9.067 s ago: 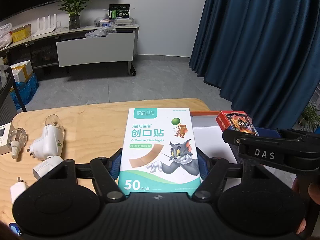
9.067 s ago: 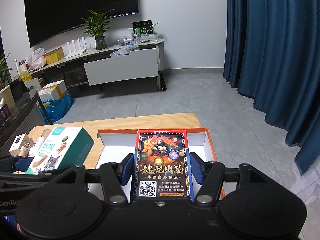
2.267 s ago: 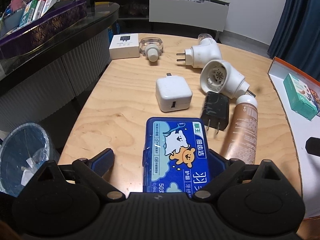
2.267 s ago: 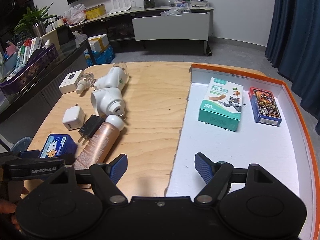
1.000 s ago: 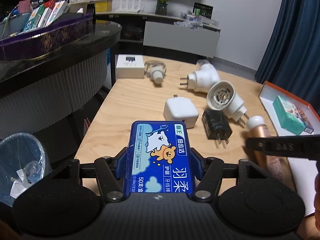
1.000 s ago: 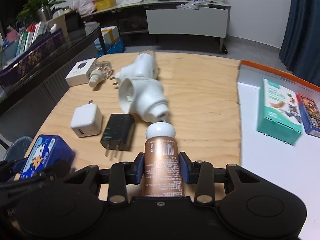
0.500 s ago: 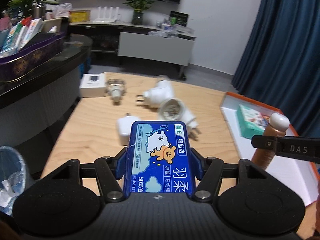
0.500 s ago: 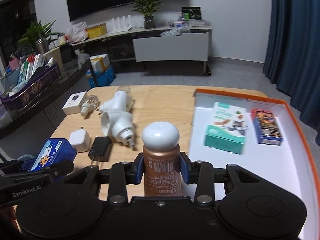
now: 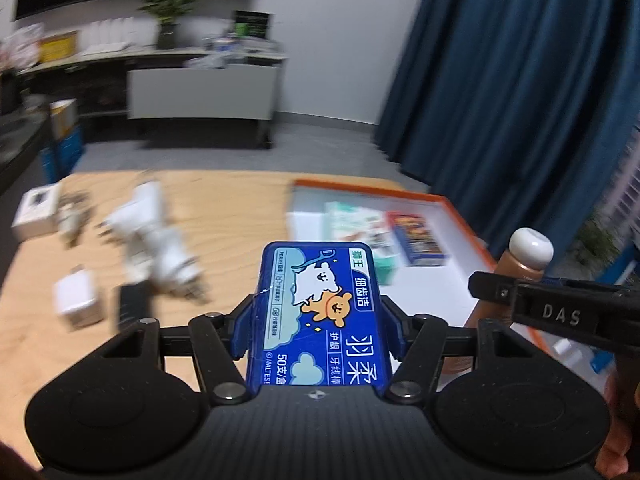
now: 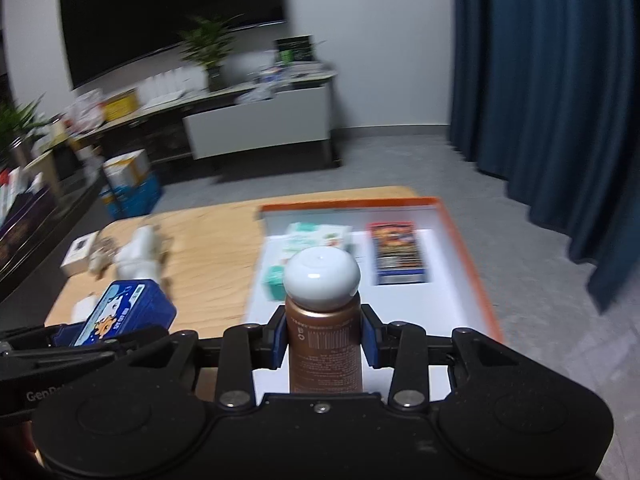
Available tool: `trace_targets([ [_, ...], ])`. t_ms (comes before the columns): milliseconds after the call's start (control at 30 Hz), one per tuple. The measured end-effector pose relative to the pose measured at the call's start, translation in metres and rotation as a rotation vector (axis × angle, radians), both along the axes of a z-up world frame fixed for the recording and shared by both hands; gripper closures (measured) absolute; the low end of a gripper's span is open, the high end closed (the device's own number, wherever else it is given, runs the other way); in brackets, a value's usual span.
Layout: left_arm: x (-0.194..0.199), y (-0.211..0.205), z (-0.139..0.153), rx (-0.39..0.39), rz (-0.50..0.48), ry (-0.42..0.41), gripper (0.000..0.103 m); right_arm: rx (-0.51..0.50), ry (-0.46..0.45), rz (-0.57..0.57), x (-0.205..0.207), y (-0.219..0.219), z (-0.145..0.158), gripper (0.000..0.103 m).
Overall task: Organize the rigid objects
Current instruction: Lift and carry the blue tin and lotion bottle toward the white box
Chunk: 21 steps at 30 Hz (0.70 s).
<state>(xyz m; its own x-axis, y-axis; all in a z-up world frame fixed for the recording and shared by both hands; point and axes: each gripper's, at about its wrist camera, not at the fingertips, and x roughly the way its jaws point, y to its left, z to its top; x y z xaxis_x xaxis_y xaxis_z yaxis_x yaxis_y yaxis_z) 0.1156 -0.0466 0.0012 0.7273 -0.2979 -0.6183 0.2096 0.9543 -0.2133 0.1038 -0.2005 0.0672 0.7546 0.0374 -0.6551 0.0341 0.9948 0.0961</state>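
Grippers both loaded. Left gripper [image 9: 318,332] has its fingers [image 9: 243,330] closed on a blue box [image 9: 318,312], label up, held above the near part of the wooden table [image 9: 232,216]. Right gripper [image 10: 324,338] has its fingers [image 10: 370,336] clamped on the sides of a brown bottle [image 10: 323,344] with a white cap [image 10: 322,272] — upright in the right wrist view, above the near end of the tray [image 10: 460,232].

Tray: orange rim, white floor, on the right part of the table. Inside it, toward the far end, lie a green box [image 10: 316,240] and a red-and-blue box [image 10: 398,252], side by side and apart; the bottle cap hides part of the green box in the right view.

Left part of the table — blurred in both views: white plugs [image 9: 154,236], a white charger [image 9: 78,298], a black adapter [image 9: 132,308] just beside it, and a small white box [image 9: 36,216] at the far left edge.

Background: blue curtain [image 9: 520,80], a dark screen [image 10: 168,8] and a potted plant [image 10: 210,54] on a low cabinet.
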Motion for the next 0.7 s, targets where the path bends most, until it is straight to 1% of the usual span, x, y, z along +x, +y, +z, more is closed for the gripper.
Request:
trace_targets([
  [133,0.01,-0.03,0.007,0.006,-0.053,-0.031,0.04,-0.023,-0.016,-0.048,-0.003,-0.029,0.006,0.058],
  [233,0.013,-0.041,0.005,0.005,-0.063,-0.033,0.04,-0.027,-0.017,-0.057,-0.003,-0.042,0.004,0.058],
  [367,0.011,-0.046,-0.004,0.02,-0.06,-0.013,0.04,-0.016,-0.008,-0.048,-0.002,-0.049,-0.004,0.058],
  [467,0.01,-0.045,-0.007,0.024,-0.039,0.004,0.04,-0.003,0.003,-0.04,-0.001,-0.051,-0.01,0.058],
  [567,0.016,-0.043,-0.008,0.033,-0.023,0.012,0.04,0.002,0.013,-0.023,0.002,-0.05,-0.014,0.058],
  [700,0.015,-0.045,-0.004,0.038,-0.011,0.011,0.04,-0.01,0.015,-0.004,0.006,-0.047,-0.015,0.058],
])
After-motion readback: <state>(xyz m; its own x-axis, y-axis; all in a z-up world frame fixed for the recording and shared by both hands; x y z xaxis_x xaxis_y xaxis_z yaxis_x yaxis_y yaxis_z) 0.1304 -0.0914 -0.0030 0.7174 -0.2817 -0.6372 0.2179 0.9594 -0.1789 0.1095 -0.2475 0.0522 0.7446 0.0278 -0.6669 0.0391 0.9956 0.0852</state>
